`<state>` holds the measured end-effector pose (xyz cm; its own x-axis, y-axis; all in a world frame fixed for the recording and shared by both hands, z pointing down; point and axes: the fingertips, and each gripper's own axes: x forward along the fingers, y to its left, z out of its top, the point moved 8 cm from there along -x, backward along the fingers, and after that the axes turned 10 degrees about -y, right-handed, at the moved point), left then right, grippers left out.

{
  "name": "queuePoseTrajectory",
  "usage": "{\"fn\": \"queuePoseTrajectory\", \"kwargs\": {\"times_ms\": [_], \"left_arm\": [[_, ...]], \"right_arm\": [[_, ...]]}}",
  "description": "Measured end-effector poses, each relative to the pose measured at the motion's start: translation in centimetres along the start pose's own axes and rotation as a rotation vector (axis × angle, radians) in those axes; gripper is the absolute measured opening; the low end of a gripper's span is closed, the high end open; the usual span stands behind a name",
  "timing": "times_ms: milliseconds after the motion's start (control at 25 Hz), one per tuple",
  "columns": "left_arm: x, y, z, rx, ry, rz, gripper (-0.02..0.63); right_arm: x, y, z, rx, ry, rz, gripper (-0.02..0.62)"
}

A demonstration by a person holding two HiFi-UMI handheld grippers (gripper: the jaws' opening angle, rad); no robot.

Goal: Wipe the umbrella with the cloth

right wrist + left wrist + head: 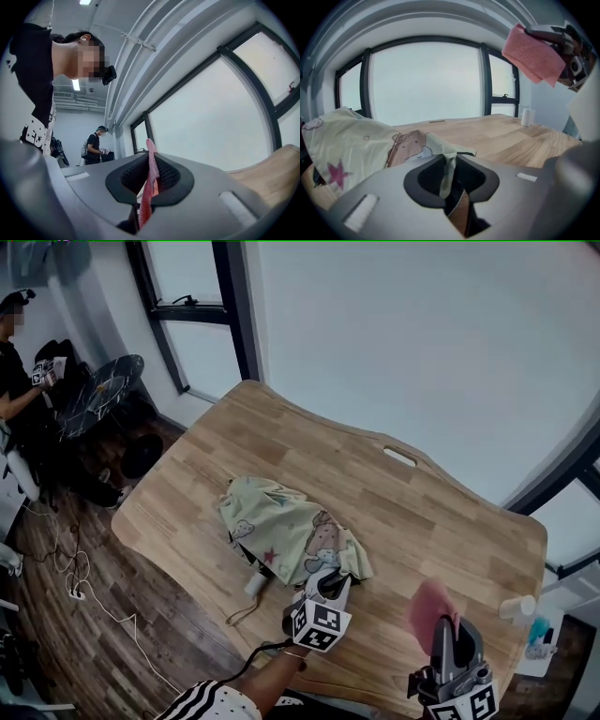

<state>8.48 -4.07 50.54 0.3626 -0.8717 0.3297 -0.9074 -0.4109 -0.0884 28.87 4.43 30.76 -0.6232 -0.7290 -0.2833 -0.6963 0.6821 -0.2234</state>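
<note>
A folded umbrella (286, 531) with pale green cartoon-print fabric lies on the wooden table (431, 512), its white handle (255, 582) pointing toward the near edge. My left gripper (330, 584) sits at the umbrella's near right corner, shut on a fold of the fabric (449, 161); the rest of the umbrella (351, 140) bunches to the left in the left gripper view. My right gripper (442, 622) hovers above the table to the right, shut on a pink cloth (431, 607). That cloth (151, 178) hangs pinched between its jaws and shows as a pink cloth (532, 54) in the left gripper view.
A white cylinder (517, 607) stands near the table's right edge. A slot (400, 456) is cut near the far edge. On the floor at left lie cables (75, 592) and an open dark umbrella (98, 395), near another person (14, 371).
</note>
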Motion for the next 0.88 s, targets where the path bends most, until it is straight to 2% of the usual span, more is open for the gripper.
{"fn": "queuePoseTrajectory", "kwargs": {"times_ms": [40,160,480,880], "left_arm": [[-0.3,0.2,0.1,-0.002,-0.004,0.019,0.051],[-1.3,0.7,0.7,-0.01,-0.034,0.053,0.018],[-5.0,2.2,2.5,-0.061,-0.116,0.095,0.014],[-9.3,4.8,4.2,-0.01,-0.177,0.131,0.014]], "right_arm": [[0.0,0.0,0.1,-0.001,0.001,0.005,0.021],[0.0,-0.2,0.3,-0.003,0.002,0.017,0.021],[0.1,-0.3,0.6,-0.004,0.004,0.058,0.021],[1.9,1.0,0.0,0.034,-0.037,0.118,0.021]]}}
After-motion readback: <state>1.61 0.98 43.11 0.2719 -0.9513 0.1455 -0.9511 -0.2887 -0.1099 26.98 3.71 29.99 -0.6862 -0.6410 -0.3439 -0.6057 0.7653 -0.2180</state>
